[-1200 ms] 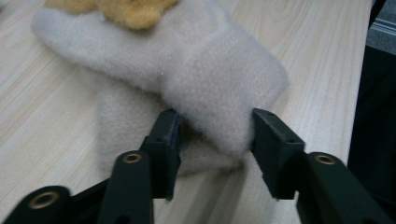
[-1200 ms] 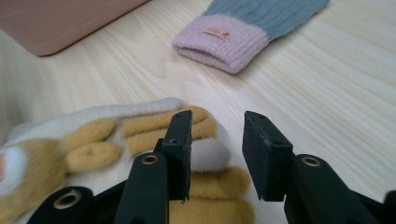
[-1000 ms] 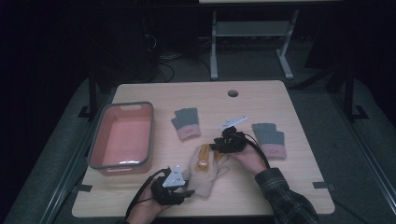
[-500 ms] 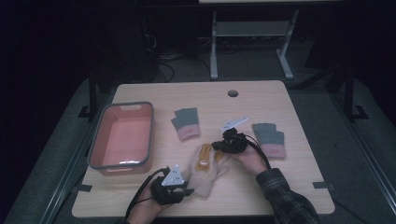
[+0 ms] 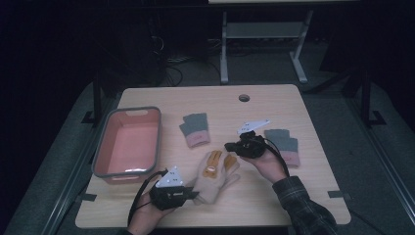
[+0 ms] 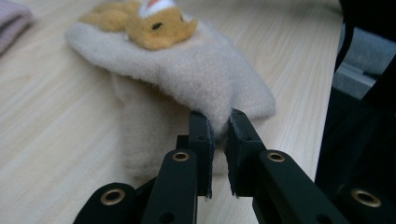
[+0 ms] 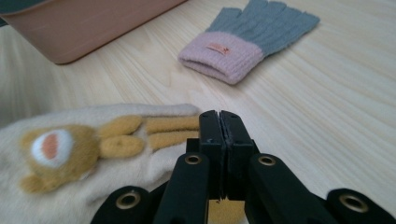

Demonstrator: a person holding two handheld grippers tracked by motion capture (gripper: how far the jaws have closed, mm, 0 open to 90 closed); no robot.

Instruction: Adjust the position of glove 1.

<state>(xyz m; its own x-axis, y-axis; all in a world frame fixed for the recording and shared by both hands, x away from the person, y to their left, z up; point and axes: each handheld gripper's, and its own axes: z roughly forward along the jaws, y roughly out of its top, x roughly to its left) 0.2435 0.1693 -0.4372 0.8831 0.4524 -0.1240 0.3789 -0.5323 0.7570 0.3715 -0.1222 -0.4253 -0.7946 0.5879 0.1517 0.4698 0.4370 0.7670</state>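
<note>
Two grippers work on one cream mitten (image 5: 214, 177) with a tan bear patch, which lies on the wooden table (image 5: 254, 205) just right of the pink bin (image 5: 128, 142). My left gripper (image 6: 219, 126) has just been closing its jaws, and they now pinch a fold of the mitten's cream fleece at the cuff end; in its own view the fabric bunches up between the two black fingers (image 6: 201, 133), with a narrow gap left below the pinch. In the high view that gripper (image 5: 193, 195) sits at the mitten's near edge. My right gripper (image 7: 219, 122) is at the far, fingertip end: its jaws are pressed together, and a tan scrap shows between them low down, so I take it to be gripping the mitten's tan fingertips, which run in under the jaws from the left. One grey and pink glove (image 7: 250, 39) lies beyond on the table, well apart, and a matching one (image 5: 286, 144) lies beside my right hand (image 5: 266, 164).
</note>
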